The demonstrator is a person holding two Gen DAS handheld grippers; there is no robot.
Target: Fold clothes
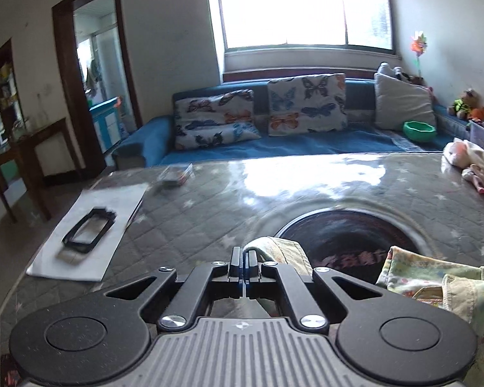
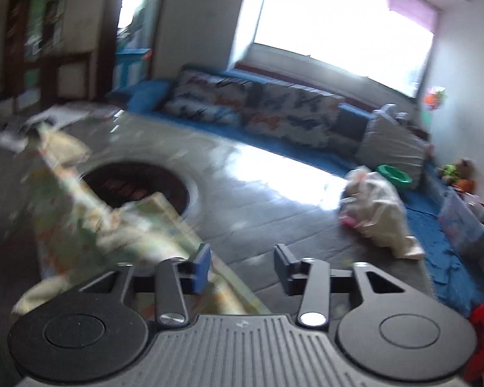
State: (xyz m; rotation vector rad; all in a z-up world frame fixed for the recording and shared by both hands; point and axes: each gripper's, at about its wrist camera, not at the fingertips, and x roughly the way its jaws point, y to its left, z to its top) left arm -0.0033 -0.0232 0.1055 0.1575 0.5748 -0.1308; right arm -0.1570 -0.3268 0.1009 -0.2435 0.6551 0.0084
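A pale yellow-green patterned garment (image 1: 435, 283) lies on the quilted grey table (image 1: 209, 200). In the left wrist view my left gripper (image 1: 245, 262) is shut on a fold of this garment (image 1: 284, 248), which bulges up just right of the fingers. In the blurred right wrist view the same garment (image 2: 113, 225) stretches from far left to under my right gripper (image 2: 242, 264). The right gripper is open, its fingers wide apart, with the cloth's edge passing below the left finger (image 2: 201, 266).
A dark round inset (image 1: 348, 242) sits in the table's middle. A white sheet with a black frame (image 1: 87, 225) lies left. A pile of pale clothes (image 2: 377, 206) sits at the far right edge. A blue sofa with cushions (image 1: 274, 119) stands beyond.
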